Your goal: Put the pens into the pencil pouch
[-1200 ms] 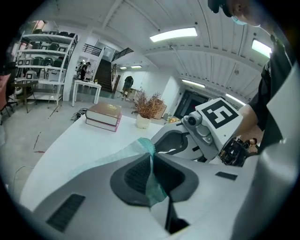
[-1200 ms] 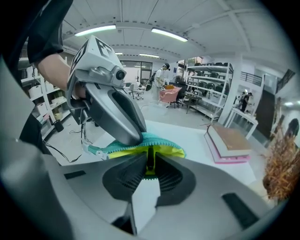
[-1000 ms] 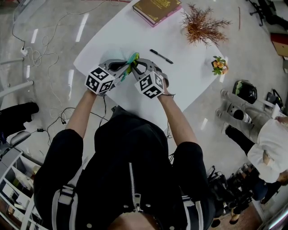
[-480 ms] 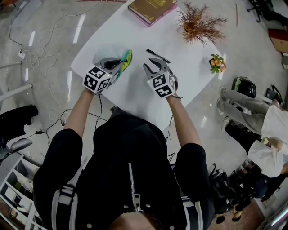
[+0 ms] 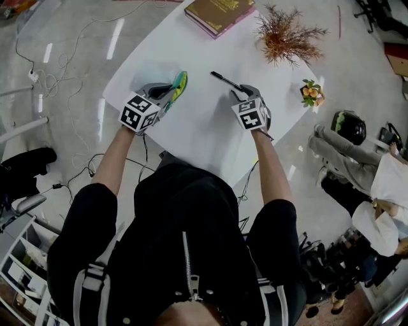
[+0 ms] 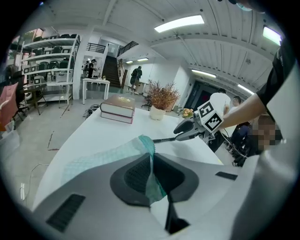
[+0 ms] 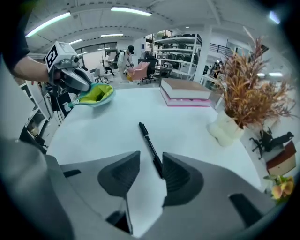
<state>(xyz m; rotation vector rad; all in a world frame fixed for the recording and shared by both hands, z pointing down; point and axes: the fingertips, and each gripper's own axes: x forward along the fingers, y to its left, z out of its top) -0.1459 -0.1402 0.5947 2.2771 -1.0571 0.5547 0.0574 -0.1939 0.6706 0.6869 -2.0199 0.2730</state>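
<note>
1. One white table (image 5: 197, 124), seen from above; everything else sits on it or hangs over it.
2. Two books (image 5: 220, 13) in one stack at the far edge, brown on top of pink.
3. One dried plant (image 5: 287, 35) in a white pot, at the far right of the table, beside the books.
4. Two grippers, each held in one of the person's hands. The left gripper (image 5: 168, 93) is pressed together on the pouch's edge, over the left side of the table. The right gripper (image 5: 241, 95) is spread, its jaws having just been opening, and it points steeply down at the table's right side.
5. One pouch (image 5: 179, 84), teal mesh with a yellow-green inside, pinched between the left pads and hanging out beyond them.
6. One small pot of flowers (image 5: 310, 92) at the right edge, near the right gripper.
7. One black pen (image 5: 226, 80) lying flat on the table. Its near end lies between the right gripper's jaws, close against one pad but not pinched. The rest runs out beyond the fingertips towards the books. It is well apart from the pouch.
</note>
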